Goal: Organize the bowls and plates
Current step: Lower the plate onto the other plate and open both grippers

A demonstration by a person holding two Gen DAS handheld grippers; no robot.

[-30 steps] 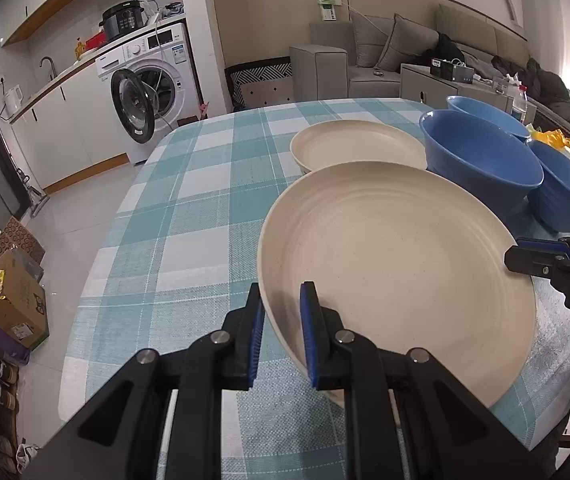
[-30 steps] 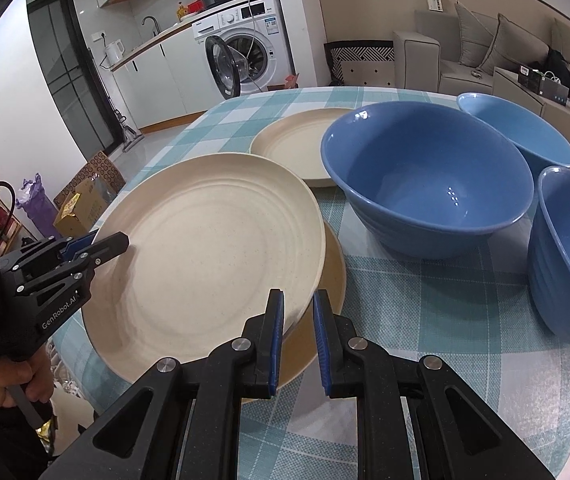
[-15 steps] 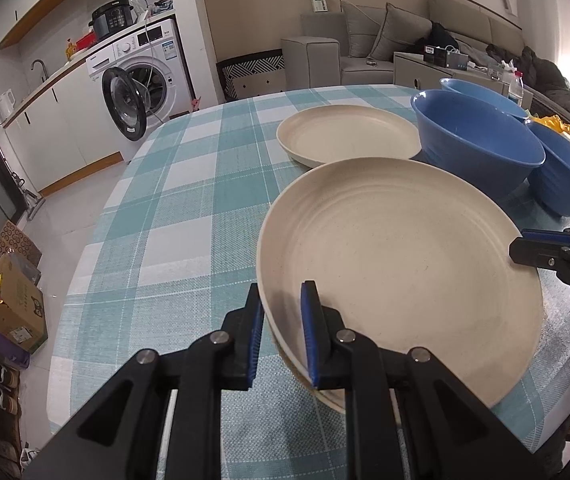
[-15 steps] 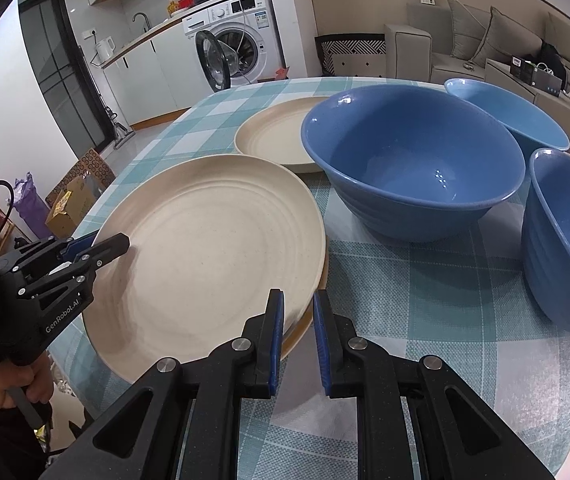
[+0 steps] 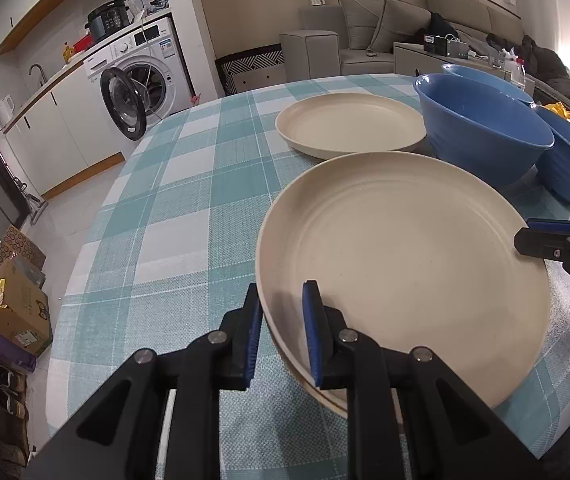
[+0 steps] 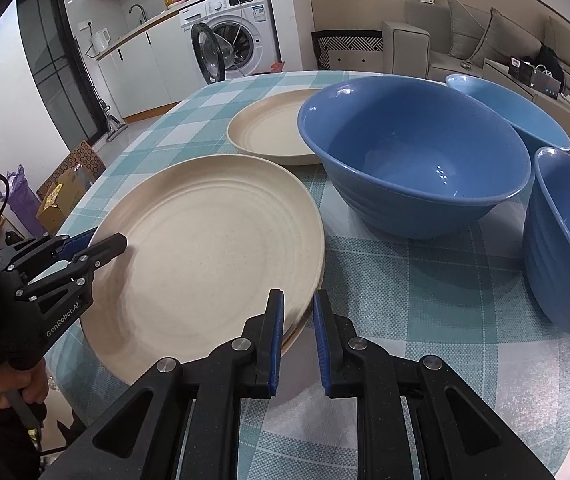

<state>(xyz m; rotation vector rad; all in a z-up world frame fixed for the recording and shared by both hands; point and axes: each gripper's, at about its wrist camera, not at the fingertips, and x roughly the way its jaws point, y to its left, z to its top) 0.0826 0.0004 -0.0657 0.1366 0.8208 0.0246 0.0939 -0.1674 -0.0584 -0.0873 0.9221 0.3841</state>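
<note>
Two claws were clamped on the rim of one cream plate at opposite edges. The left claw pinched the near left rim, one pad inside the plate and one outside it. The right claw pinched the near right rim in the same manner. Both jaws stood nearly closed, with only the rim between the pads.

The held plate sat over a second cream plate, whose edge showed just beneath it as a thin darker lip on the right side. Whether the upper plate rested on the lower one or hung just clear of it could not be told.

A third cream plate lay flat on the checked surface beyond the pair, apart from them. A large blue bowl stood just beside that plate and near the far right edge of the held one. A second blue bowl stood to the right, near the first, and a lighter blue bowl lay behind them.

Open cloth ran along the whole left side of the surface up to its curved edge, and a narrower bare patch lay in front of the large bowl. A hand gripped the left handle at the surface's near edge
</note>
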